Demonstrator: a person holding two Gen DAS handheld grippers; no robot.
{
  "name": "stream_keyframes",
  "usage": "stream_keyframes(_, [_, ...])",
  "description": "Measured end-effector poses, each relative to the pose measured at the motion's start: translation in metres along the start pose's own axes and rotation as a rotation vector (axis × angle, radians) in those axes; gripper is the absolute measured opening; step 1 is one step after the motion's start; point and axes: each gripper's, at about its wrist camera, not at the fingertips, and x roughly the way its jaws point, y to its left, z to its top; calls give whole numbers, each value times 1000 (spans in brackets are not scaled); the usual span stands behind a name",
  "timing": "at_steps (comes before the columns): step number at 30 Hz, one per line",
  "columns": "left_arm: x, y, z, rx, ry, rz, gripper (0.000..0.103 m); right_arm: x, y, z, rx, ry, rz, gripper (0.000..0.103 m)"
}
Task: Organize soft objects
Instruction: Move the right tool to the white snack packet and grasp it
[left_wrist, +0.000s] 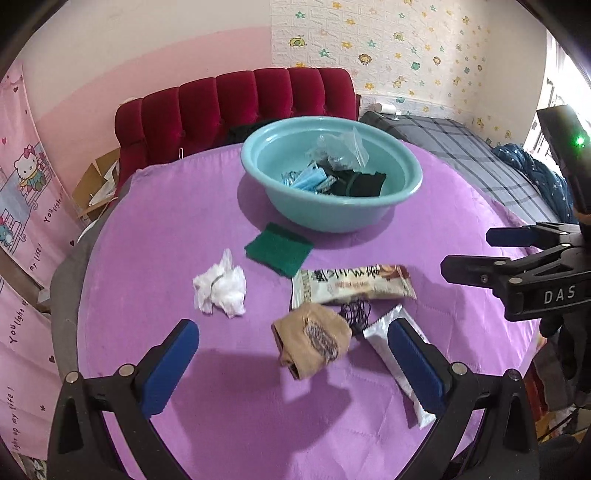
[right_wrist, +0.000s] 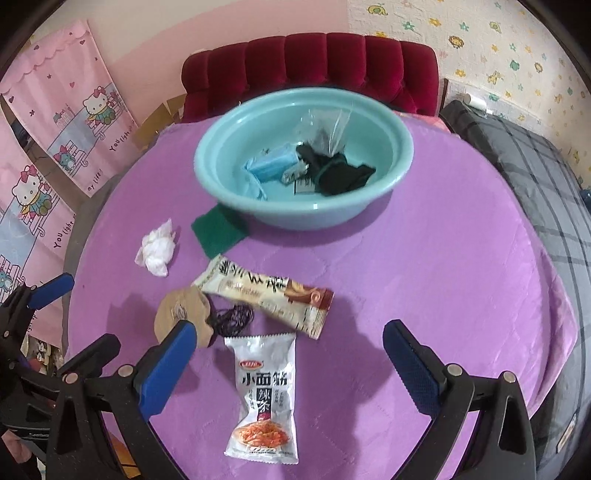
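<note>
A teal basin (left_wrist: 412, 173) (right_wrist: 207, 162) stands at the far side of the purple table and holds a blue mask (left_wrist: 308, 179) (right_wrist: 273, 166), black cloth (left_wrist: 364, 182) (right_wrist: 341, 177) and a clear bag (left_wrist: 341, 147). In front lie a green scouring pad (left_wrist: 279, 249) (right_wrist: 218, 229), a crumpled white tissue (left_wrist: 219, 290) (right_wrist: 157, 249), a tan sock (left_wrist: 312, 339) (right_wrist: 181, 308), a black hair tie (left_wrist: 356, 312) (right_wrist: 232, 317), a long snack packet (left_wrist: 351, 286) (right_wrist: 266, 295) and a white snack packet (left_wrist: 380, 338) (right_wrist: 264, 395). My left gripper (left_wrist: 293, 365) is open and empty above the sock. My right gripper (right_wrist: 290, 363) is open and empty above the white packet.
A red velvet chair (left_wrist: 236, 107) (right_wrist: 310, 62) stands behind the table. A bed with a grey plaid cover (left_wrist: 472, 155) (right_wrist: 535, 162) is to the right. Pink curtains (left_wrist: 22, 206) (right_wrist: 55, 122) hang at the left. The right gripper also shows at the left wrist view's right edge (left_wrist: 491, 254).
</note>
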Motion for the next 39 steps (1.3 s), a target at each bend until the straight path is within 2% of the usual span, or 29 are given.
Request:
stream_keyframes(7, [13,6,-26,-25,36,-8,103,16,0,-24,4,18,-3,103])
stream_keyframes(11, [20,7,-36,-38,64,-9,103,31,1,-33,8,65,-15,103])
stream_keyframes(15, [24,9,-42,-38,80,-5,103,45,3,-40,7,114,-11,103])
stream_keyframes(29, [35,13,-53,-65,112,-16,103,87,15,-49,-25,190,12,103])
stream_keyframes(30, [37,13,-54,-72,117,-18,103,89,16,-49,-29,190,12,101])
stream_keyframes(32, [41,14,-57,-90,134,-26,103,93,19,-51,-40,199,18,86])
stream_keyframes(33, [43,14,-59,-103,144,-31,103,96,20,-51,-44,206,19,69])
stream_keyframes(34, [45,13,-60,-106,151,-35,103,99,21,-52,-46,214,30,61])
stream_keyframes(35, [46,12,-61,-103,154,-34,103,100,23,-52,-48,218,39,60])
stream_keyframes(37, [47,10,-62,-89,156,-21,103,100,29,-54,-71,207,42,43])
stream_keyframes(39, [49,9,-60,-87,157,-18,103,97,31,-56,-85,192,44,36])
